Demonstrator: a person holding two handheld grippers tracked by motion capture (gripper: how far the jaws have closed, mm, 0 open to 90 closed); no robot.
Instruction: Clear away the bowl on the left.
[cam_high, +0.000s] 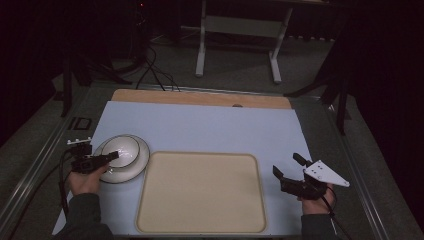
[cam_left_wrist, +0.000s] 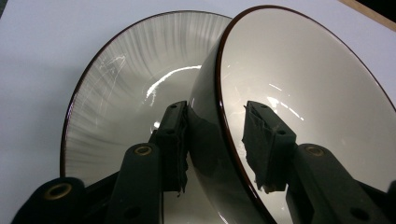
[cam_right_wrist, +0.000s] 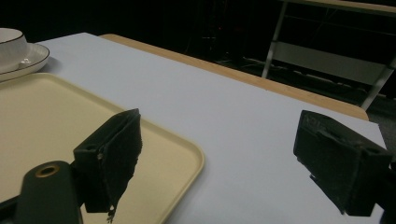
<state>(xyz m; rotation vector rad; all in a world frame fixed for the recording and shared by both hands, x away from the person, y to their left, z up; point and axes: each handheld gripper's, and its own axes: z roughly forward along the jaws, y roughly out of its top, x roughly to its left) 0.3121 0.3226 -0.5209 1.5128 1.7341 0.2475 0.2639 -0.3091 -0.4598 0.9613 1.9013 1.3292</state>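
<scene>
High view, left edge mid-height: left gripper (cam_high: 111, 157) straddles the near rim of the bowl (cam_high: 121, 150), which sits mouth-up on the plate (cam_high: 136, 167). In the left gripper view, one pad (cam_left_wrist: 176, 140) lies against the outer wall and the other (cam_left_wrist: 266, 140) stands just off the inside, so not clamped yet. Bowl is round, no long axis. Suggest squeezing square across the rim, then lifting straight. Centre: tray (cam_high: 150, 210), empty. Lower right: right gripper (cam_high: 287, 167), jaws wide apart, holding nothing.
</scene>
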